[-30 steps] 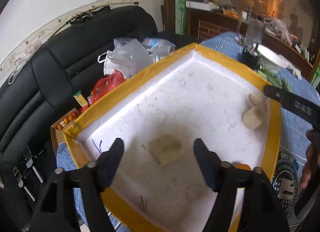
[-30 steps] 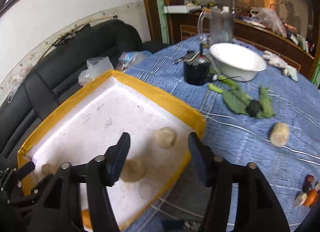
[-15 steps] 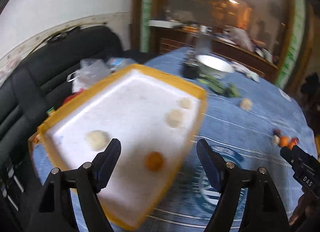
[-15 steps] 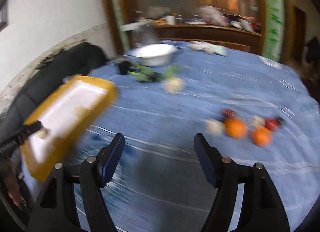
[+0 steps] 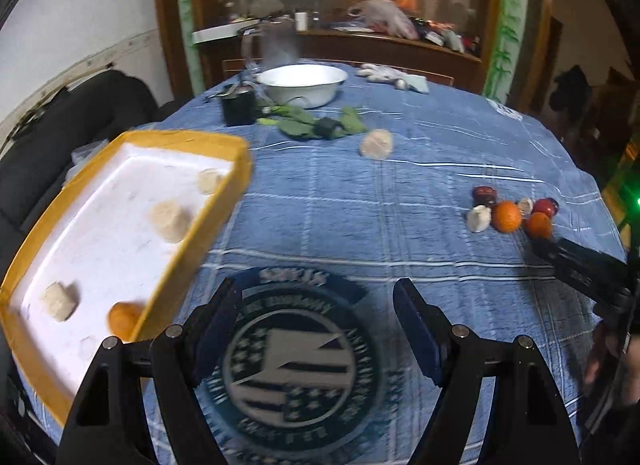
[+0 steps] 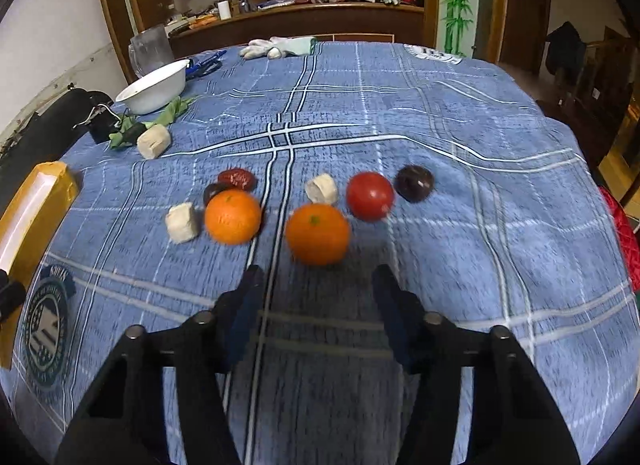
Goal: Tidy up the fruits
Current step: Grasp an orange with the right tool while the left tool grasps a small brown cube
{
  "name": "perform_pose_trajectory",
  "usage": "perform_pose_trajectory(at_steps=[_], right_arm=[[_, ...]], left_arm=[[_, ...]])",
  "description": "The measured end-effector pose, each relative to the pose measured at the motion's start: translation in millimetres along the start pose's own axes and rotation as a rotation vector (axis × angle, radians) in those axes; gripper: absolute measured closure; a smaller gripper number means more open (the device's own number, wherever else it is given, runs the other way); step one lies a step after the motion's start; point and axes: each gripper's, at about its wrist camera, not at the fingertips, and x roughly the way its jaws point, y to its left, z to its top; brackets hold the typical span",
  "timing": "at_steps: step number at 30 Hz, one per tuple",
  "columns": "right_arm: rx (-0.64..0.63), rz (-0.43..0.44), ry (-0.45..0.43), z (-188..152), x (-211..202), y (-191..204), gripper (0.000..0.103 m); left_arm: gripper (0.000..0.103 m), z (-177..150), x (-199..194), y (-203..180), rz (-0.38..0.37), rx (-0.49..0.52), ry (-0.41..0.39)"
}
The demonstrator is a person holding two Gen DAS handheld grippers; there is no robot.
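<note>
The tabletop [image 6: 440,113] wears a blue cloth with white plaid lines and a dark round emblem [image 5: 288,365]. The tray [image 5: 236,153] is white inside with a yellow rim. Two oranges [image 6: 318,233] are bright orange, the tomato [image 6: 370,196] red, the bowl [image 6: 154,91] white, both claws black.

yellow tray [image 6: 38,193] mostly cut off, round emblem [image 5: 296,365] blurred

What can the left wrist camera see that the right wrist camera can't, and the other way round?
Only the left view shows inside the yellow-rimmed tray: one orange and pale chunks. Only the right view shows the loose fruit up close, such as the red tomato and a dark plum. Both share the blue cloth, white bowl and two loose oranges.
</note>
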Motion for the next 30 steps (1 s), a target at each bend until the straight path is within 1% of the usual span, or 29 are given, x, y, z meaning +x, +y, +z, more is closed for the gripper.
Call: perform_pose_trajectory(at_steps=[2, 4, 5, 6, 10, 14, 19, 21, 22, 23, 24, 25, 26, 27, 30], right_arm=[[0.001, -0.021, 0.003, 6.0, 8.4, -0.6, 0.053], [0.014, -0.013, 0.000, 14.2, 14.8, -2.8, 0.053], [0.012, -0.011, -0.002, 16.0, 16.5, -3.0, 0.057], [0.009, -0.006, -0.004, 18.1, 17.8, -2.9, 0.067], [0.012, 0.024, -0.010, 19.1, 18.4, -5.6, 0.067], [0.043, 0.045, -0.032, 19.7, 12.2, -14.9, 0.067], [0.072, 0.087, -0.059, 22.8, 5.7, -23.0, 0.067], [0.068, 0.101, -0.062, 23.4, 5.3, -22.3, 0.067], [0.068, 0.108, -0.060, 23.6, 6.2, -22.2, 0.067], [0.069, 0.114, -0.058, 23.5, 7.0, -22.1, 0.067], [0.068, 0.118, -0.056, 23.4, 7.3, -22.0, 0.067], [0.066, 0.118, -0.058, 23.3, 7.3, -21.8, 0.067], [0.066, 0.118, -0.059, 23.4, 7.0, -21.9, 0.067], [0.068, 0.121, -0.062, 23.5, 6.4, -22.3, 0.067], [0.063, 0.119, -0.070, 23.5, 4.1, -21.6, 0.067]], left_arm=[[0.025, 3.5, 6.7, -10.7, -0.013, 0.021, 0.004], [0.025, 8.0, 13.8, -23.8, -0.032, 0.045, 0.008], [0.025, 10.3, 16.7, -30.0, -0.041, 0.051, 0.006], [0.025, 12.0, 19.5, -35.7, -0.052, 0.057, 0.006], [0.025, 21.5, 37.2, -65.7, -0.092, 0.092, 0.008], [0.025, 29.3, 58.3, -96.5, -0.110, 0.121, 0.022], [0.026, 34.1, 79.6, -116.8, -0.105, 0.138, 0.042], [0.028, 36.4, 84.8, -119.5, -0.100, 0.135, 0.042], [0.035, 37.4, 87.9, -121.0, -0.097, 0.137, 0.045], [0.050, 37.9, 92.6, -121.9, -0.092, 0.142, 0.057], [0.051, 38.2, 95.4, -122.9, -0.098, 0.141, 0.065], [0.061, 39.9, 95.5, -122.9, -0.101, 0.135, 0.059], [0.076, 40.8, 94.9, -123.9, -0.102, 0.138, 0.055], [0.081, 41.2, 94.3, -123.8, -0.109, 0.140, 0.053], [0.084, 37.5, 89.7, -121.4, -0.125, 0.142, 0.060]])
